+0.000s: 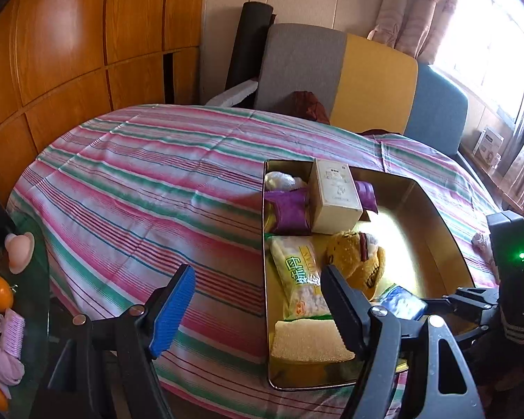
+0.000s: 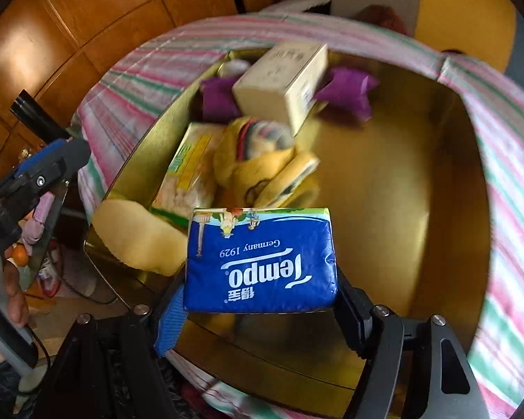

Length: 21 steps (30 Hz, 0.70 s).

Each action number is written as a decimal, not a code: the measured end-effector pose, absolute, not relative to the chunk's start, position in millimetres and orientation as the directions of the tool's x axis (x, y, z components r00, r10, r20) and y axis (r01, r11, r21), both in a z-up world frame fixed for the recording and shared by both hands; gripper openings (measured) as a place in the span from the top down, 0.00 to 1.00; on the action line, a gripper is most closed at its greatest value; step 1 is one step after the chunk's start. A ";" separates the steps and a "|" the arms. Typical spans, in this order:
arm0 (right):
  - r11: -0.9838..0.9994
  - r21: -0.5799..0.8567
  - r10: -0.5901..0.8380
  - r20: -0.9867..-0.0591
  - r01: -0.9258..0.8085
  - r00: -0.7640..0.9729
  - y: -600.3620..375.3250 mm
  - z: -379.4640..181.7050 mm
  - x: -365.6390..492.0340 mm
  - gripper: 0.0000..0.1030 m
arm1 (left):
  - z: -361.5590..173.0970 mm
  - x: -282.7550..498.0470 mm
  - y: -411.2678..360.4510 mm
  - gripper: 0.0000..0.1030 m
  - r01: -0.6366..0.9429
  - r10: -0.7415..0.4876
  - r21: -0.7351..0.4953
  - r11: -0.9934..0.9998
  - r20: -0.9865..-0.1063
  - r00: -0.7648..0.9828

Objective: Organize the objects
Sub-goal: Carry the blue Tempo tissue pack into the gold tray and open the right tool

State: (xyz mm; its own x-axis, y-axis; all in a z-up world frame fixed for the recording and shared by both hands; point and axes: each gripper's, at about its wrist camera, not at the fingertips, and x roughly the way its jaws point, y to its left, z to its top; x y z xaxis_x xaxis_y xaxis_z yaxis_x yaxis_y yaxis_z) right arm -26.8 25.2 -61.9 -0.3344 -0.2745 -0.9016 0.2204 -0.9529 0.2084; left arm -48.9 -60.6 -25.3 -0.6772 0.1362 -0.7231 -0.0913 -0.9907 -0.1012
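Note:
A blue Tempo tissue pack (image 2: pixel 262 262) is clamped between the fingers of my right gripper (image 2: pixel 260 289), which holds it above the near end of a gold tin (image 2: pixel 436 209). From the left wrist view the same pack (image 1: pixel 401 302) shows over the tin's near right part. The tin (image 1: pixel 433 209) holds a cream box (image 1: pixel 335 192), purple pouches (image 1: pixel 290 209), a snack bag (image 1: pixel 300 276), a yellow plush toy (image 1: pixel 359 262) and a yellow sponge (image 1: pixel 307 340). My left gripper (image 1: pixel 258 276) stands open and empty beside the tin's left rim.
The tin lies on a round table with a striped cloth (image 1: pixel 139 192). A glass side table (image 1: pixel 35 314) at the left carries oranges and pink hair clips. Sofa cushions (image 1: pixel 373 80) stand behind the table. A hand (image 2: pixel 14 293) grips the left gripper's handle.

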 end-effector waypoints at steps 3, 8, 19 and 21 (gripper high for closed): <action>-0.937 0.263 -0.327 -0.891 0.230 -0.315 22.5 -67.0 -27.7 0.24 | -26.3 -48.9 -58.9 0.27 -0.096 0.139 -0.100 -0.990 -0.725 -0.675; -0.915 0.320 -0.387 -0.870 0.246 -0.305 20.9 -69.6 -21.5 0.23 | -27.0 -47.3 -54.3 0.27 -0.108 0.143 -0.094 -0.990 -0.725 -0.674; -0.910 0.327 -0.402 -0.846 0.255 -0.349 27.4 -50.7 -12.8 0.20 | -23.9 -38.4 -34.7 0.27 -0.168 0.158 -0.058 -0.984 -0.716 -0.680; -0.920 0.306 -0.382 -0.842 0.245 -0.382 36.2 -41.4 -9.7 0.20 | -23.6 -37.8 -33.2 0.27 -0.173 0.162 -0.058 -0.983 -0.717 -0.678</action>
State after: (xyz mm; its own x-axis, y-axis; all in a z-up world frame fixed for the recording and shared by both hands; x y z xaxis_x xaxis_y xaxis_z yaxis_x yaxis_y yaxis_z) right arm -9.7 36.2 -41.4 -0.3817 -0.3816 -0.8418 0.2450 -0.9200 0.3059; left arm -37.8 -33.2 -23.6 -0.6784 0.1616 -0.7167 -0.1727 -0.9833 -0.0582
